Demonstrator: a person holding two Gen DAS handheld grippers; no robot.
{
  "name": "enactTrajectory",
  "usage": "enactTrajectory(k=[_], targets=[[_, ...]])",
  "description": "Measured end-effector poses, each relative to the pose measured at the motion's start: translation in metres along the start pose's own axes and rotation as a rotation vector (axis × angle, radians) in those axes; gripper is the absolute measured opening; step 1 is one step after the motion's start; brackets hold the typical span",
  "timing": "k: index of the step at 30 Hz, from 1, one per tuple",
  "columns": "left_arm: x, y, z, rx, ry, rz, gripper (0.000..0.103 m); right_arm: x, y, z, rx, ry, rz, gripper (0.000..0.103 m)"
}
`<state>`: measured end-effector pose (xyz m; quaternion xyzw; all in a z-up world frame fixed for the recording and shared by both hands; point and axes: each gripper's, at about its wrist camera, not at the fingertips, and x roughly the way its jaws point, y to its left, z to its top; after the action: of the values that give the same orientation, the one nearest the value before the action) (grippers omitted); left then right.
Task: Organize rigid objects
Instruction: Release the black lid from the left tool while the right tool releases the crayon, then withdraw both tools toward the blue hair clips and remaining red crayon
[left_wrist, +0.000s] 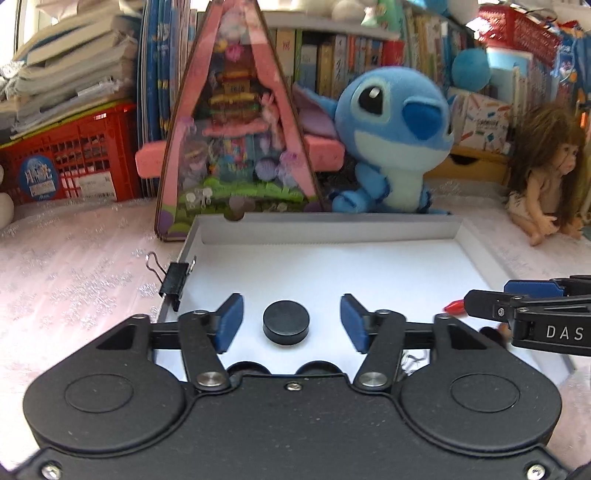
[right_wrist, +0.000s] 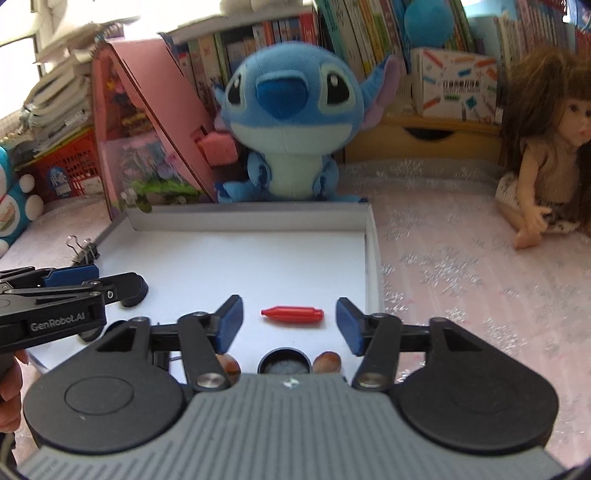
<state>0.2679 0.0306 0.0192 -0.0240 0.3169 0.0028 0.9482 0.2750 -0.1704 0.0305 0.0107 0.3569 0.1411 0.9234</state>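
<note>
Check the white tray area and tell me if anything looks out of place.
One thing: the black binder clip sits outside the white tray, against its left wall, while the black disc and red cap-like piece lie inside. Both the left gripper and right gripper are open, holding nothing.

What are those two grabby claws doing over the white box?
A person holds two grippers over a shallow white box. The left gripper is open around a black round cap. The right gripper is open around a red crayon-shaped piece. Neither is gripped yet. A black binder clip sits on the box's edge.
</note>
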Motion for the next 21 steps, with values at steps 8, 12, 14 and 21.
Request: enactTrajectory(k=[8, 12, 14, 21], targets=[[-0.056, -0.006, -0.007, 0.005, -0.086, -0.062, 0.084, -0.046, -0.001, -0.009, -0.037, -0.108, 0.019, 0.088], [-0.081, -0.011, -0.018, 0.008, -0.11, -0.092, 0.086, -0.07, 0.0, -0.02, -0.074, -0.148, 0.029, 0.091], [-0.093, -0.014, -0.026, 0.016, -0.12, -0.102, 0.086, -0.08, 0.001, -0.027, -0.089, -0.162, 0.033, 0.093], [-0.131, -0.024, -0.056, 0.053, -0.141, -0.145, 0.087, -0.114, 0.007, -0.056, -0.153, -0.203, 0.063, 0.096]])
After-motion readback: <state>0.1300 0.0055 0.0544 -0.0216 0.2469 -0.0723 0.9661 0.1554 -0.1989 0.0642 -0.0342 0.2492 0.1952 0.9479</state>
